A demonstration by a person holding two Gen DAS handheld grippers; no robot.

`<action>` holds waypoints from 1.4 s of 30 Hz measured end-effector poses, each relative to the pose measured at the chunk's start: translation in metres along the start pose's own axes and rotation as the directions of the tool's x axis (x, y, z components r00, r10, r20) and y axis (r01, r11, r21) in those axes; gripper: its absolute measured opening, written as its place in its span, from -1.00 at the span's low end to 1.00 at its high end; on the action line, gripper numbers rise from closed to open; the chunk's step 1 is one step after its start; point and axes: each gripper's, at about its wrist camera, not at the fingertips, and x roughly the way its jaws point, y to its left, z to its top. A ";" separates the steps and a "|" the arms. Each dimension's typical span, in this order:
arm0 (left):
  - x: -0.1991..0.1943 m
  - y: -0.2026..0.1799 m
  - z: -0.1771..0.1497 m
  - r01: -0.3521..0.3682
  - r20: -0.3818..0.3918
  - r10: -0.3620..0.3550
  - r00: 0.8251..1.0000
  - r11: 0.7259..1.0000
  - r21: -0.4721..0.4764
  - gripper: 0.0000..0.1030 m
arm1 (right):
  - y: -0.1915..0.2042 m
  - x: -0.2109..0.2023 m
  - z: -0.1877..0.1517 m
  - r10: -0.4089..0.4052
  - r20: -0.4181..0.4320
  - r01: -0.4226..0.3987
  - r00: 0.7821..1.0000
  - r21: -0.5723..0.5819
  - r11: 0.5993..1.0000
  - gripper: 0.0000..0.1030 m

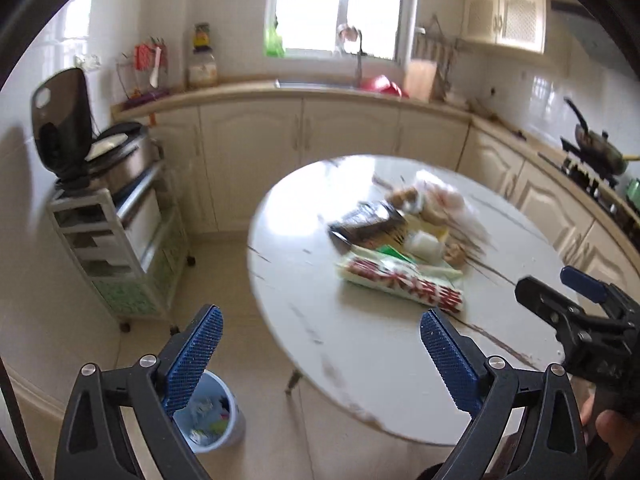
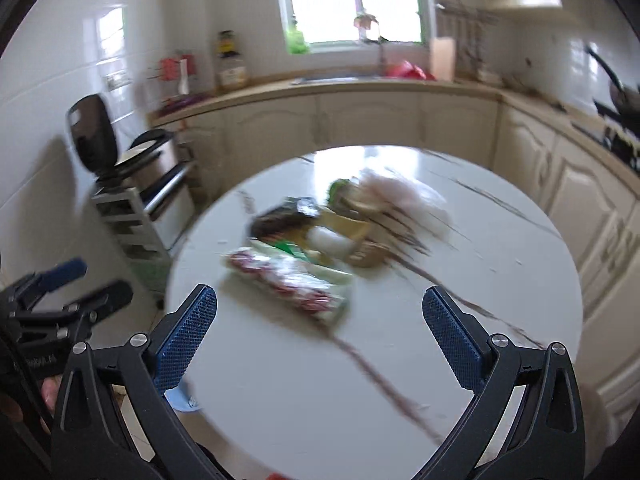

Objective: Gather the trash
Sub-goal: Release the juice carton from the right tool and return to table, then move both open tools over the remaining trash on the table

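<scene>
Plainly, the round white table (image 1: 360,360) fills most of both views, standing in the middle of the kitchen so it can be reached from any side, and the trash sits gathered in one heap (image 1: 404,240) near its centre, not scattered, which makes it easy to clear piece by piece. Below the table's near-left edge, on the floor, stands a light blue bin (image 1: 216,416) with scraps already inside; it is placed close enough that a piece can likely be dropped straight down from the edge. Nearest in the heap lies a long red-and-white wrapper (image 1: 400,280), with a dark packet (image 1: 366,222) behind it and thin skewers (image 2: 404,236) and a crumpled clear bag (image 2: 404,196) further back, all blurred. The left gripper (image 1: 320,360) and the right gripper (image 2: 320,344) both hang above the near side, their fingers spread wide with nothing between them, apparently readied for another pick-up.
</scene>
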 end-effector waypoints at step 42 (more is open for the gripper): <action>0.208 -0.001 0.060 0.024 -0.307 -0.072 0.949 0.988 -0.155 0.91 | -0.058 0.092 0.015 0.039 -0.155 -0.038 0.987 0.008 0.999 1.00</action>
